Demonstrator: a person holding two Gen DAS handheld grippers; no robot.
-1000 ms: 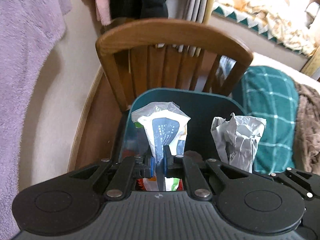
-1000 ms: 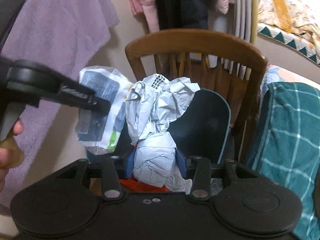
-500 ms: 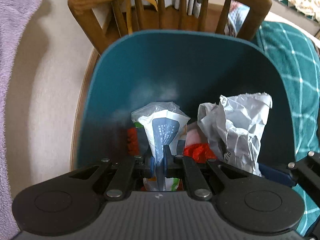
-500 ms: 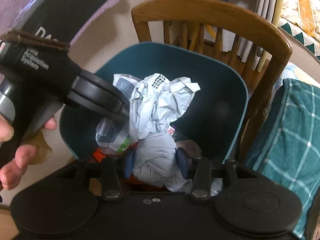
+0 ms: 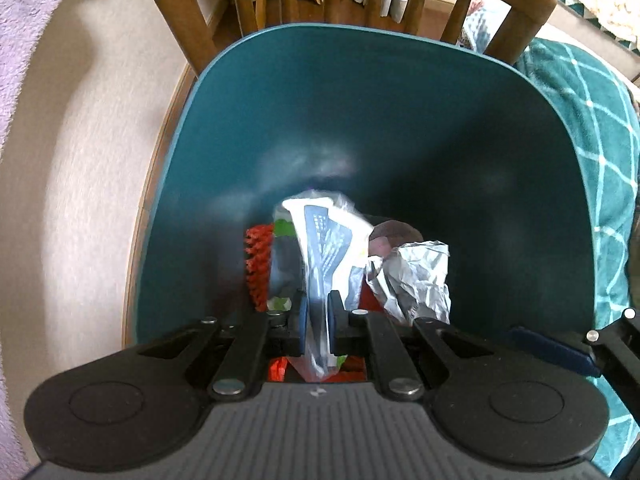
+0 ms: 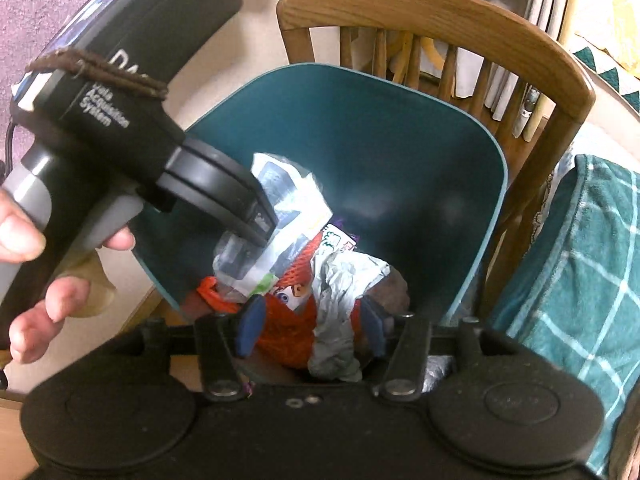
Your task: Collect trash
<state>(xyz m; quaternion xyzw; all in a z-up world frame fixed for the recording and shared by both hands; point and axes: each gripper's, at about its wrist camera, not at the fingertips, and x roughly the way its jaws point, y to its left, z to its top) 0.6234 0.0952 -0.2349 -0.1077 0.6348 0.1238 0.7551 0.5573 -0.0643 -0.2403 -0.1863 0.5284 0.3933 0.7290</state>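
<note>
Low in both frames, our left gripper (image 5: 316,318) pinches the printed wrapper (image 5: 324,248) over the bin (image 5: 360,120). Our right gripper (image 6: 312,330) has just been opening, its fingers (image 6: 250,326) clear of the crumpled wrapper (image 6: 340,300) between them. The printed wrapper may cling to the pads on release, and the crumpled one may hang on the red net (image 6: 288,332).

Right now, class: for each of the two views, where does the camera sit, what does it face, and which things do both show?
Left wrist: behind the left tongs, facing down into the teal plastic bin; they pinch a clear printed plastic wrapper.
Right wrist: behind the right tongs, just opening around a crumpled grey paper wad; a hand shows.
Shared: bin, both scraps, wooden chair.
</note>
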